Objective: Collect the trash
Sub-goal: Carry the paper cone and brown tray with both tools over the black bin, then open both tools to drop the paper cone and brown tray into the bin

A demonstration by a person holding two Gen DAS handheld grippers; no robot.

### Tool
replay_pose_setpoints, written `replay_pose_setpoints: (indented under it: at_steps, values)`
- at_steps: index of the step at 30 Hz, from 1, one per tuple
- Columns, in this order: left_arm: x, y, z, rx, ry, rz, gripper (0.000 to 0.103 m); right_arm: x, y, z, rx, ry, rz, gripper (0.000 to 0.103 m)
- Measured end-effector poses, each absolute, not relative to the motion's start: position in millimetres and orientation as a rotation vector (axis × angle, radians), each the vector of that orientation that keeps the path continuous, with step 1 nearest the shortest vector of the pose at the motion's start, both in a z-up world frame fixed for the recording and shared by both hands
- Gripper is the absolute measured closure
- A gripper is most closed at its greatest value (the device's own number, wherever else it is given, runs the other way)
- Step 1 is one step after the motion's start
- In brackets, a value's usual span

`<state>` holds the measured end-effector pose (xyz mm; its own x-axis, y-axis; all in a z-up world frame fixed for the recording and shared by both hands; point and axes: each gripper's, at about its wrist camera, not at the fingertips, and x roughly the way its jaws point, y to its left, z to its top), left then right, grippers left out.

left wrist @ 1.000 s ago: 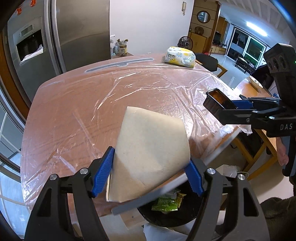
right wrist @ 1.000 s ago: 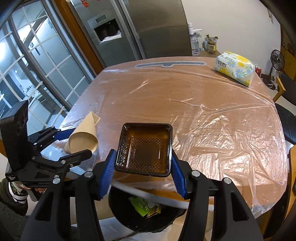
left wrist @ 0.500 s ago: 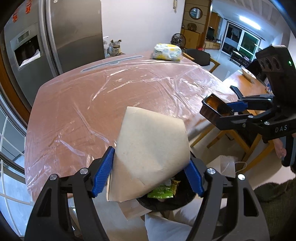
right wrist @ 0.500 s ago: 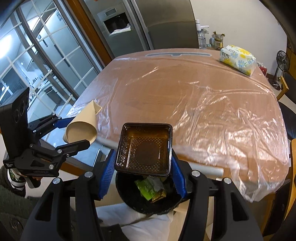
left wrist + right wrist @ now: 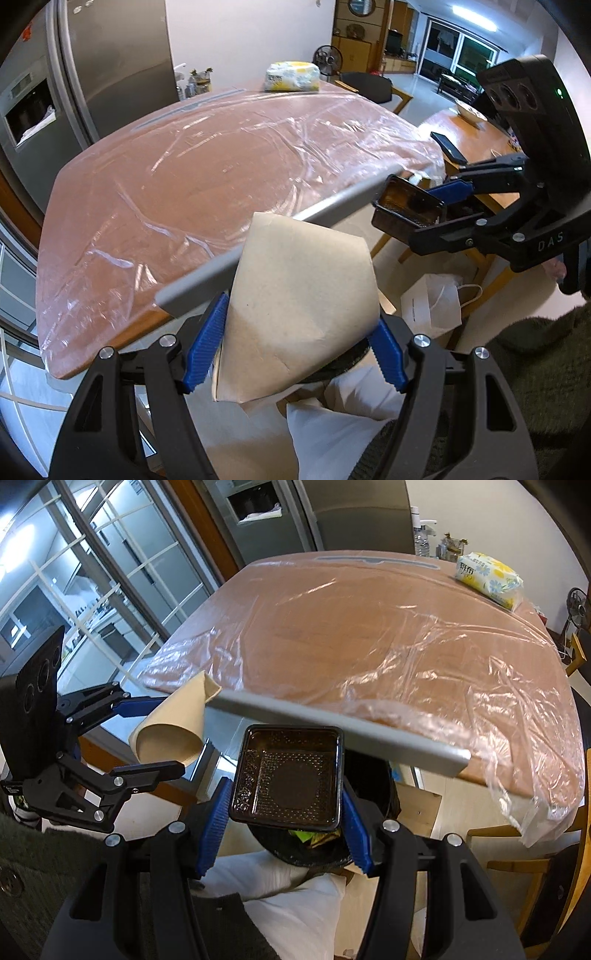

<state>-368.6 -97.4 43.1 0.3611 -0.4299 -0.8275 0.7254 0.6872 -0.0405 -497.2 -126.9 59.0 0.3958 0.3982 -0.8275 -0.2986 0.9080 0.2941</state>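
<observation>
My left gripper (image 5: 295, 354) is shut on a tan paper cone (image 5: 299, 314), held off the table's near edge; the same cone (image 5: 173, 727) shows at the left of the right wrist view. My right gripper (image 5: 284, 819) is shut on a dark brown square plastic tray (image 5: 288, 779), seen edge-on as the tray (image 5: 406, 214) in the left wrist view. Below the tray stands a black trash bin (image 5: 369, 782) with green wrappers (image 5: 306, 835) inside. In the left wrist view the cone hides almost all of the bin.
The wooden table (image 5: 332, 627) wears a clear plastic sheet, with a grey strip (image 5: 332, 731) along its near edge. A tissue pack (image 5: 487, 578) lies at its far corner. A white paper bag (image 5: 432, 306) sits on the floor. White cloth (image 5: 295, 904) lies below the grippers.
Both grippers have drawn back off the table past its near edge, carrying the cone and the tray. The bin now sits under the tray, and the cone hides it in the left wrist view.
</observation>
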Motion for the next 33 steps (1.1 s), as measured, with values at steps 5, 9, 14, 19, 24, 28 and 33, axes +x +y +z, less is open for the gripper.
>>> replay_pose_setpoints:
  at_steps: [5, 9, 14, 19, 24, 28, 33]
  values:
    - [-378.2, -100.1, 31.5, 0.389, 0.964, -0.782, 0.030, -501.9, -120.8, 49.0, 0.080, 1.112, 0.464, 0.048]
    - [-381.0, -101.2, 18.9, 0.402, 0.991, -0.782, 0.030, -502.0, -118.9, 37.4, 0.079, 1.136, 0.466, 0.048]
    - [-378.5, -101.8, 1.4, 0.415, 1.031, -0.771, 0.030, -498.4, -118.1, 19.7, 0.058, 1.169, 0.438, 0.048]
    - [-373.8, -103.5, -18.6, 0.417, 1.071, -0.754, 0.030, -494.2, -118.2, 3.0, 0.053, 1.194, 0.422, 0.048]
    - [-368.2, -105.6, -35.9, 0.423, 1.104, -0.740, 0.030, -488.8, -118.7, -15.3, 0.066, 1.218, 0.391, 0.048]
    - [-362.6, -105.5, -48.6, 0.422, 1.126, -0.722, 0.030, -481.4, -115.1, -26.5, 0.081, 1.228, 0.371, 0.048]
    - [-353.8, -109.2, -61.4, 0.424, 1.145, -0.703, 0.030, -473.5, -115.9, -36.4, 0.099, 1.233, 0.353, 0.048]
